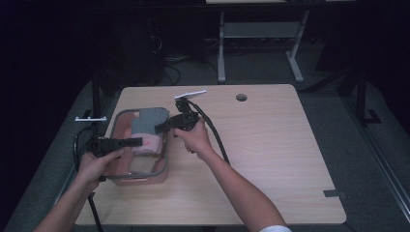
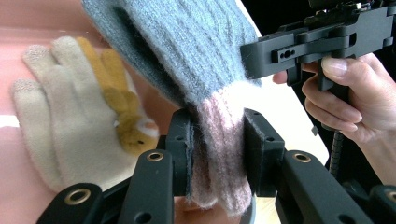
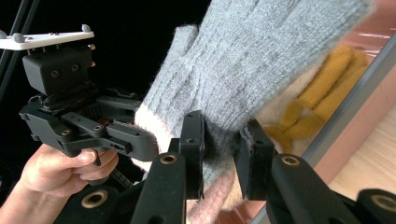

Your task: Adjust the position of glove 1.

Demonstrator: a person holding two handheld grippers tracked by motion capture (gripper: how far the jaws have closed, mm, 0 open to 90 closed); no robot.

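A grey knitted glove (image 1: pixel 149 121) with a pink cuff hangs over a pink bin (image 1: pixel 162 170) with a grey rim at the table's left. My left gripper (image 1: pixel 138 141) is shut on the pink cuff (image 2: pixel 219 140). My right gripper (image 1: pixel 158 128) is shut on the glove's grey edge (image 3: pixel 243 70) close to the cuff. In the left gripper view the jaws (image 2: pixel 217 126) squeeze the cuff, and the right gripper (image 2: pixel 317 42) sits at upper right. In the right gripper view my right gripper (image 3: pixel 223 128) pinches the knit, with the left gripper (image 3: pixel 84 126) at left.
A cream glove with mustard-yellow fingers (image 2: pixel 70 121) lies inside the bin, also visible behind the grey glove (image 3: pixel 322 79). The wooden table (image 1: pixel 270 145) has a round hole (image 1: pixel 241 97) near its far edge. Desk legs stand on the floor beyond.
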